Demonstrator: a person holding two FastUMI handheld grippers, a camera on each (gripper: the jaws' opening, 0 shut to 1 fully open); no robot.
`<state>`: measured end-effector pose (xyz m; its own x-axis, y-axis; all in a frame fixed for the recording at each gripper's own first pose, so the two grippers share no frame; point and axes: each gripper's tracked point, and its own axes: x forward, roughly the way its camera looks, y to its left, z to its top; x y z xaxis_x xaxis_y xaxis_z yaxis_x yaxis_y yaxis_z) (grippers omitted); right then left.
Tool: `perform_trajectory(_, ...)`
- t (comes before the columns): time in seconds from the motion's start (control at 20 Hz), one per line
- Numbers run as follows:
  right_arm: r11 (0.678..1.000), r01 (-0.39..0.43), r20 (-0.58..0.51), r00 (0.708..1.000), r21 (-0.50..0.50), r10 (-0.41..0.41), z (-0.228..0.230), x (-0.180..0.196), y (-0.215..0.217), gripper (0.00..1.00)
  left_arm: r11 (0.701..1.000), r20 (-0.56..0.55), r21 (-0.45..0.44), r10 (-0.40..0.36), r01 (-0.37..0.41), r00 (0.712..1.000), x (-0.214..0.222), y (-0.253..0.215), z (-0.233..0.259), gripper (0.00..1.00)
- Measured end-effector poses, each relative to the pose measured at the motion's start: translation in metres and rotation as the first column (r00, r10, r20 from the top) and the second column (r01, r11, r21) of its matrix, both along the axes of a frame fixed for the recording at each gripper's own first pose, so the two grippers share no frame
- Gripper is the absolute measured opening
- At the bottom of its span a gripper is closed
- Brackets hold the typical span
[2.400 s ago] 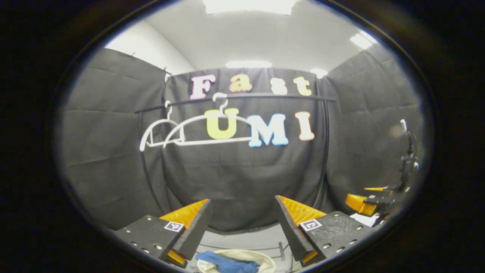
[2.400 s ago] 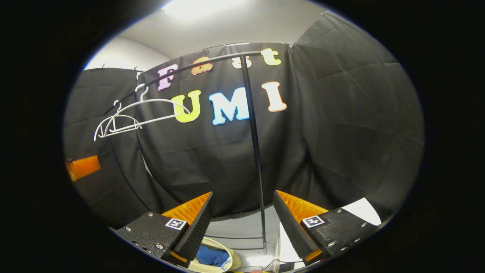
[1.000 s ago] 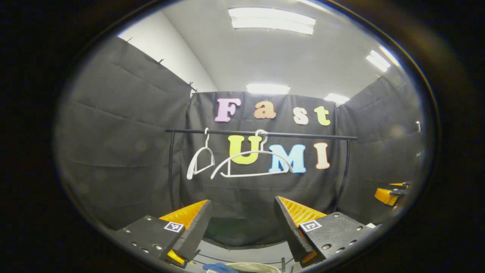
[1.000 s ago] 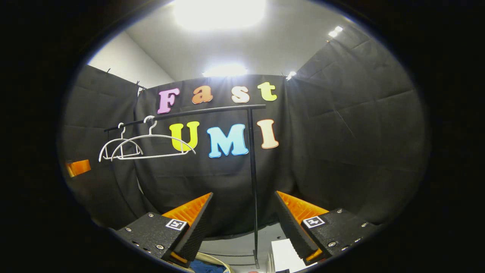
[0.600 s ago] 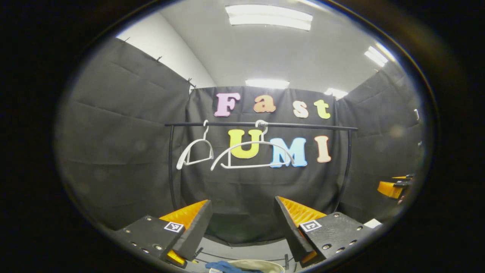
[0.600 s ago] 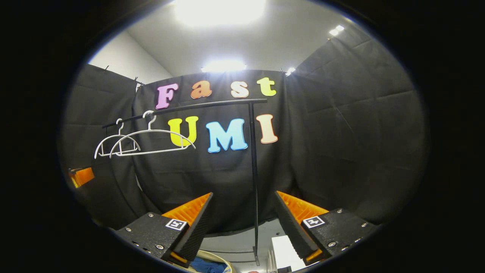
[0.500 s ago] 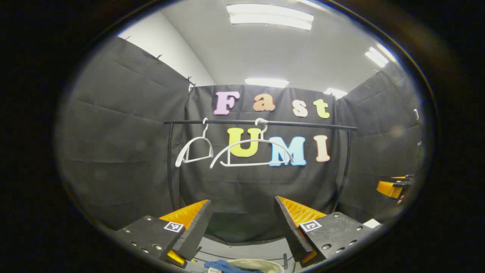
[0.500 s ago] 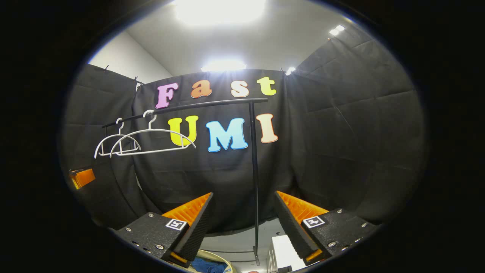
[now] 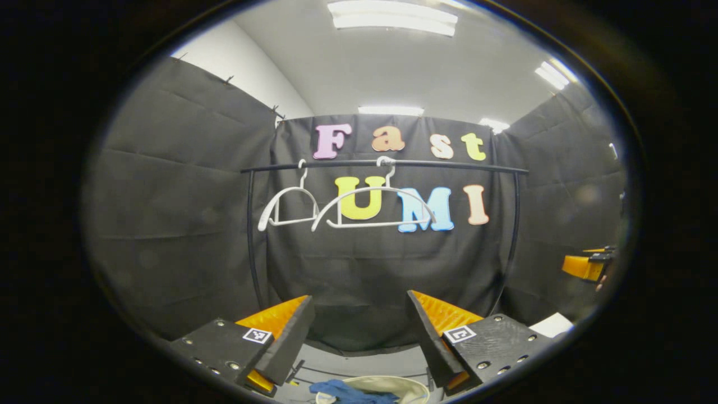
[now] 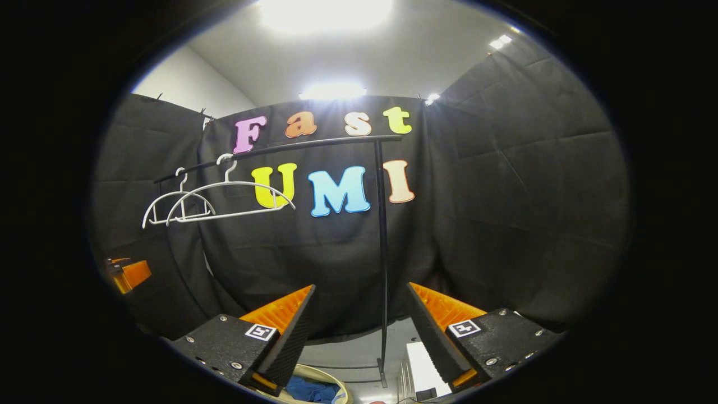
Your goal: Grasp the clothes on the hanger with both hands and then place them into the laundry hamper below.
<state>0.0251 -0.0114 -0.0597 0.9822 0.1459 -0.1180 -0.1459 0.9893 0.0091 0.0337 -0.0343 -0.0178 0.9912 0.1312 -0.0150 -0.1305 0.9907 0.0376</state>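
While the blue clothes (image 9: pixel 350 391) are lying in the hamper (image 9: pixel 392 385) below, both the left gripper (image 9: pixel 359 331) and right gripper (image 10: pixel 359 331) are hovering with fingers wide, facing two bare hangers (image 9: pixel 373 209) on the far rail (image 9: pixel 387 164).

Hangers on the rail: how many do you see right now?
2, both white and bare. One hanger is near the rail's left end, one hanger just right of it, toward the middle.

Two hangers (image 9: pixel 374 209) (image 9: pixel 288 206), one hamper (image 9: pixel 387 384), one garment (image 9: pixel 350 391).
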Motion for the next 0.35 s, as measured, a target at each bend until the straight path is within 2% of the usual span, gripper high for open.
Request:
perform_trajectory(0.05, 1.0, 0.003, -0.006, 1.0, -0.002, -0.003, -0.002, 0.001, 0.001, 0.91, 1.0, -0.007, 0.011, -0.006, 0.006, 1.0, 0.001, -0.003, -0.004, 0.94)
perform_trajectory(0.1, 1.0, 0.008, -0.011, 1.0, -0.006, -0.008, -0.002, 0.002, 0.001, 0.95, 1.0, -0.012, 0.02, -0.014, 0.014, 1.0, 0.004, -0.006, -0.006, 0.94)
perform_trajectory(0.35, 0.999, 0.041, 0.027, 0.999, 0.003, -0.041, 0.013, 0.003, -0.01, 0.95, 0.997, -0.016, 0.025, -0.07, 0.07, 0.997, 0.015, -0.031, -0.002, 0.94)
